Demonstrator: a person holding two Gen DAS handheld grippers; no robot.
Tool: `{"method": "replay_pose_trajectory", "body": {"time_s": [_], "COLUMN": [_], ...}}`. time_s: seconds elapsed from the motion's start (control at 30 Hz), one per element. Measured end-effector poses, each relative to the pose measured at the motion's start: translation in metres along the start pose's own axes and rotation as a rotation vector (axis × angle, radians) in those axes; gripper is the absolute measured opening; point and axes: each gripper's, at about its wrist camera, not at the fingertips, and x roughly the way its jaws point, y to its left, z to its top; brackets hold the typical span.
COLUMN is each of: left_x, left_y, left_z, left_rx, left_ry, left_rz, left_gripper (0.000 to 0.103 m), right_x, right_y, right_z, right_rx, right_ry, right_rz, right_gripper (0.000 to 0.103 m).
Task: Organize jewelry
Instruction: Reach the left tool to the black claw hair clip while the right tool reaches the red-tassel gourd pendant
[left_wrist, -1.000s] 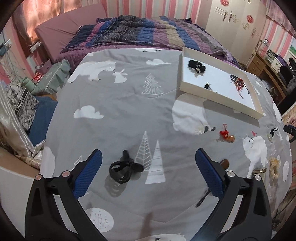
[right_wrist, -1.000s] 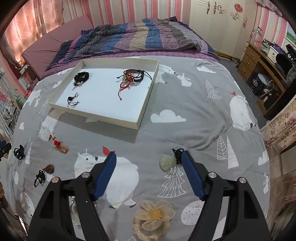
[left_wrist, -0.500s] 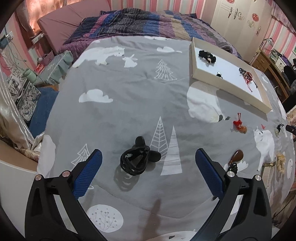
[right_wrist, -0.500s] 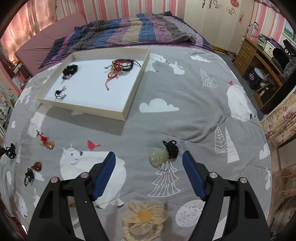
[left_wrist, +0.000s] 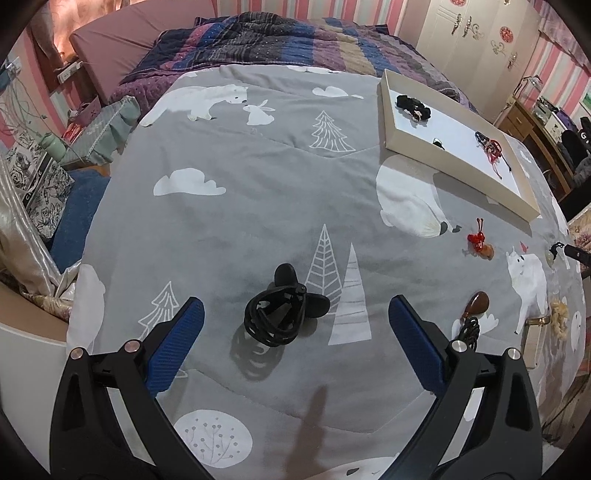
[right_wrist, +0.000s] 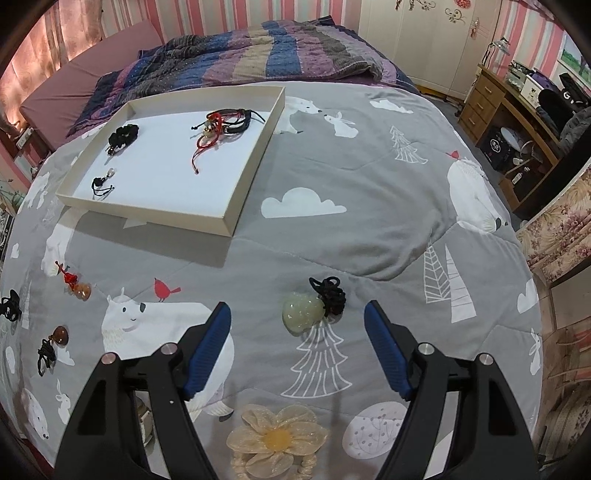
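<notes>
Left gripper (left_wrist: 295, 325): fingers (left_wrist: 175, 345) spread wide, nothing gripped, poised above the grey bed quilt (left_wrist: 240, 206). Black corded pendant (left_wrist: 282, 310) lay on the quilt between the two blue pads, touching neither, with coiled cord near and dark bead ends toward the far side. Brown bead pendant (left_wrist: 476, 306) with black braided cord lay just right of the right finger. Red-knotted gourd charm (left_wrist: 480, 245) lay farther off to the right, short of the tray. Cream tray (left_wrist: 439, 157) rested on the quilt at far right, holding a black scrunchie-like piece (left_wrist: 412, 105), a small black item (left_wrist: 437, 142) and a red-and-black cord bundle (left_wrist: 489, 147).

Right gripper (right_wrist: 297, 334): fingers (right_wrist: 386, 352) likewise wide apart and gripping nothing. Pale green jade pendant (right_wrist: 301, 312) with its bunched black cord (right_wrist: 330, 291) lay on the quilt between the pads, nearer the far end of the gap, clear of both. Cream fabric flower hair piece (right_wrist: 277, 439) lay at the near edge, below the gripper. Tray (right_wrist: 170, 216) seen at far left in this view, containing the black piece (right_wrist: 123, 134), the small black corded item (right_wrist: 101, 184) and the red-and-black bundle (right_wrist: 221, 123). On the quilt at left: gourd charm (right_wrist: 79, 288), brown bead pendant (right_wrist: 55, 341), and the black corded pendant (right_wrist: 10, 304) at the frame edge. Striped blanket (right_wrist: 258, 48) bunched at the far end of the bed.
</notes>
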Motion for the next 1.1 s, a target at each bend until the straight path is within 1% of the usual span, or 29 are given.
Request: {"method": "replay_pose_trajectory", "body": {"time_s": [0.2,0.33,0.4,0.67,0.93,1.1], "left_x": [0.001,0.002,0.002,0.001,0.000,0.007], "left_y": [-0.001,-0.002,-0.002,0.005,0.017,0.020], "left_z": [0.000,0.001,0.001,0.001,-0.003,-0.008], "left_rx": [-0.008,-0.003,0.001,0.000,-0.008,-0.005], "left_ry": [0.005,0.012,0.018,0.021,0.017,0.034], "left_rz": [-0.006,-0.013,-0.013,-0.015,-0.022,-0.023], "left_gripper": [0.097,0.089,0.087,0.087,0.087,0.087], "right_x": [0.000,-0.001,-0.002,-0.008,-0.012,-0.012], "right_y": [-0.001,0.001,0.004,0.030,0.061,0.064], "right_z": [0.000,0.000,0.001,0.005,0.007,0.007], "right_rx": [-0.008,-0.004,-0.011,-0.030,-0.076,-0.073], "right_ry": [0.001,0.004,0.003,0.004,0.005,0.008], "right_rz": [0.002,0.014,0.021,0.043,0.045,0.038], "right_gripper": [0.075,0.075,0.075,0.075,0.075,0.075]}}
